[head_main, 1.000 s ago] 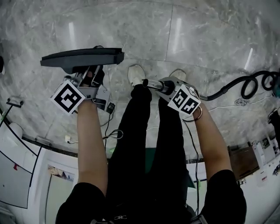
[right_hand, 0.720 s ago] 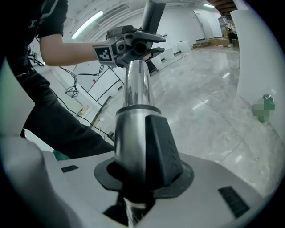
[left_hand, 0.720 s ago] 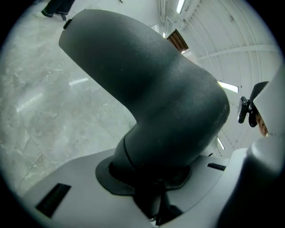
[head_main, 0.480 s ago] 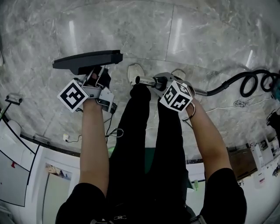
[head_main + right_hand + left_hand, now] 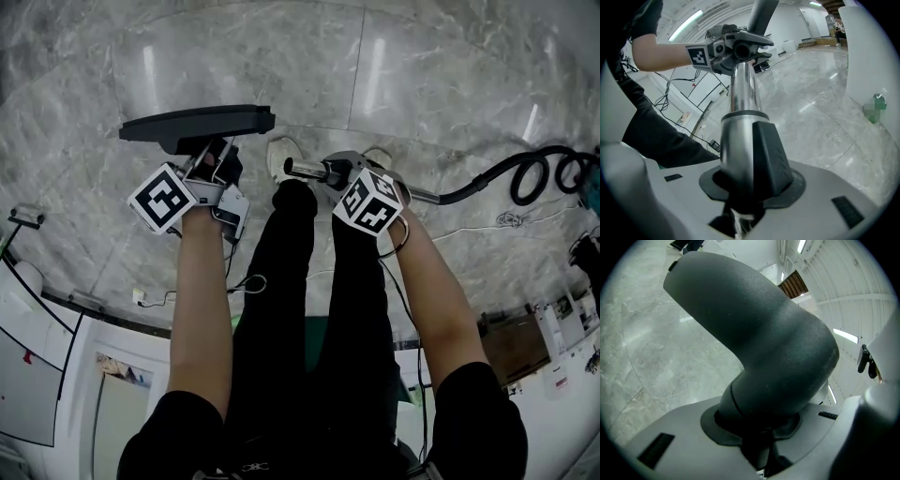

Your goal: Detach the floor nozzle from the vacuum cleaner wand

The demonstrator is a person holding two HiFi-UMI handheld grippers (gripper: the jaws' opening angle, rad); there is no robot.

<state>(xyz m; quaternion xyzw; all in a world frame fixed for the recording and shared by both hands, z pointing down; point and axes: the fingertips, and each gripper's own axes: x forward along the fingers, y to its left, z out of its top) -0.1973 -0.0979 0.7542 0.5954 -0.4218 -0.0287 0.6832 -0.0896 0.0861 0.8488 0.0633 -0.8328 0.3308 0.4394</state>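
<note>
Head view: left tool [image 5: 212, 157] grips the detached floor nozzle [image 5: 197, 123], right tool [image 5: 336, 173] the wand [image 5: 302, 172].

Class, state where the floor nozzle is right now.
Head view, upper left: the floor nozzle is clamped by its neck in the left gripper, apart from the wand that the right gripper holds.

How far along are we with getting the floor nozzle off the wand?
Done: the floor nozzle is off. In the head view the wand ends in a bare tip, apart from the nozzle. In hand: the left gripper clamps the nozzle's neck and the right gripper clamps the wand. Left: probably only setting the two parts down.
</note>
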